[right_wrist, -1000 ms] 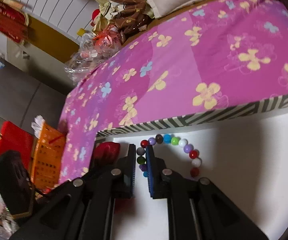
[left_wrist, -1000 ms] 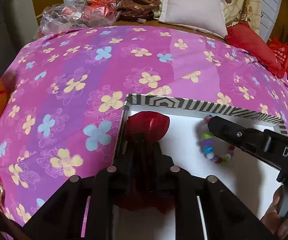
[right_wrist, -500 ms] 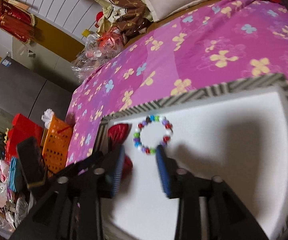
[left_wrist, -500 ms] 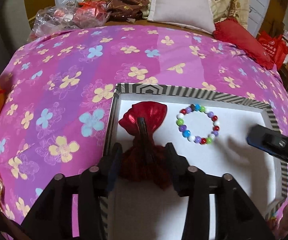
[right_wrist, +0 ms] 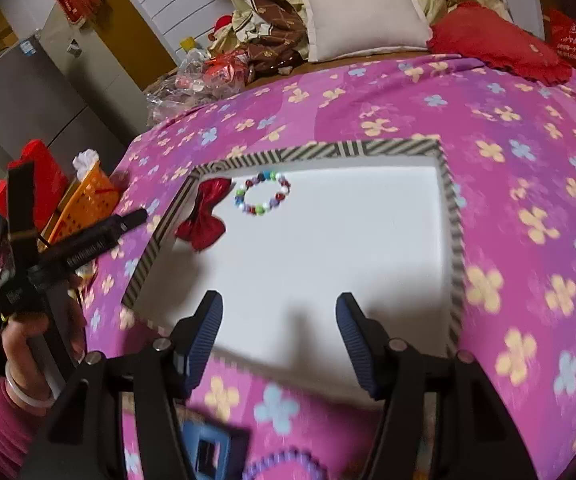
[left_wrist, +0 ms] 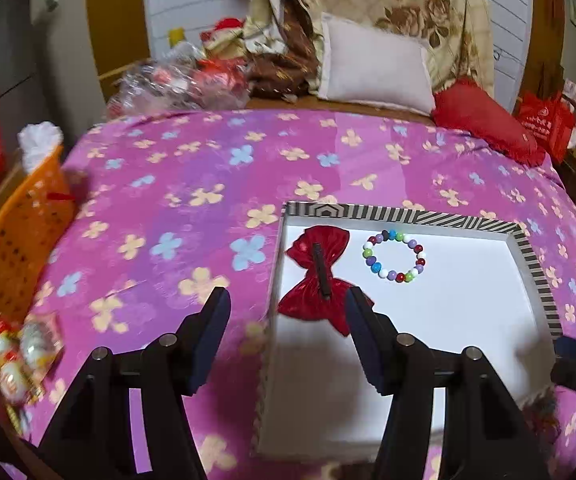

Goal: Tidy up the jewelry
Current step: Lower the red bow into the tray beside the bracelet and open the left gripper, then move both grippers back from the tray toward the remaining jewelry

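Note:
A white tray with a black-and-white striped rim lies on the pink flowered bedspread. In it lie a red bow hair clip at the left edge and a ring of coloured beads beside it. My left gripper is open and empty, raised just in front of the bow. My right gripper is open and empty above the tray's near edge, well back from the beads. The left gripper's body also shows in the right wrist view.
An orange basket stands at the bed's left side. Wrapped sweets lie at the near left. A white pillow, a red cushion and a heap of bags and cloth are at the far end.
Both grippers opened, let go of the bow and the bead bracelet in the tray, and pulled back and up away from them.

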Tool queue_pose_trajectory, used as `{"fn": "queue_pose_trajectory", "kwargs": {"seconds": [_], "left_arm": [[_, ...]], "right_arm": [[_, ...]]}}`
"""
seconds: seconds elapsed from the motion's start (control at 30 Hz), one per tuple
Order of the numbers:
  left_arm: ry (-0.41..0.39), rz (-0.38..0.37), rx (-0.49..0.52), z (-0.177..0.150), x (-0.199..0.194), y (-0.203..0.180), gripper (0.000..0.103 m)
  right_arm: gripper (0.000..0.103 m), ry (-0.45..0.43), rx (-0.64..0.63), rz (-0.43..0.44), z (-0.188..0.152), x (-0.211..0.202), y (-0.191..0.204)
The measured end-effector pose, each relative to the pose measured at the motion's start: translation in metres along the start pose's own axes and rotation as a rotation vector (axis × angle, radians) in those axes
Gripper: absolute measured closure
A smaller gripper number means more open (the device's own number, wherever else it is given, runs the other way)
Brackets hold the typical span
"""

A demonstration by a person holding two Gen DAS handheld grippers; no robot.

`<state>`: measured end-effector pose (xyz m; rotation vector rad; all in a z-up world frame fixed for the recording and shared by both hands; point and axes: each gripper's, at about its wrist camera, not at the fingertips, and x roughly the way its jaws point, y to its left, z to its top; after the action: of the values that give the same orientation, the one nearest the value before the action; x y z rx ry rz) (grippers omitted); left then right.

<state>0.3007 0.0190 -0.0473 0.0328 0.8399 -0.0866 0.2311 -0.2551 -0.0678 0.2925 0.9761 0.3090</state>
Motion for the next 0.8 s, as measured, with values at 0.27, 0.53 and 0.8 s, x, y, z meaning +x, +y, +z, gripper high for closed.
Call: {"fn": "queue_pose_trajectory", "kwargs": {"seconds": [0.27, 0.53, 0.8], "left_arm": [[-0.051, 0.014, -0.012, -0.034, -0.056, 0.007, 0.057], [-0.034, 0.012, -0.008, -0.081, -0.098, 0.002, 0.059], [-0.008, 0.022, -0.014, -0.123, -0.121, -0.002, 0.066]], "right_arm": [[0.041, -0.028, -0.077, -0.066, -0.049, -0.038, 0.024], [0.032, -0.075, -0.15, -0.129, -0.086, -0.069, 0.053], [0.03, -0.066, -0.187, -0.169, -0.117, -0.086, 0.064]]}}
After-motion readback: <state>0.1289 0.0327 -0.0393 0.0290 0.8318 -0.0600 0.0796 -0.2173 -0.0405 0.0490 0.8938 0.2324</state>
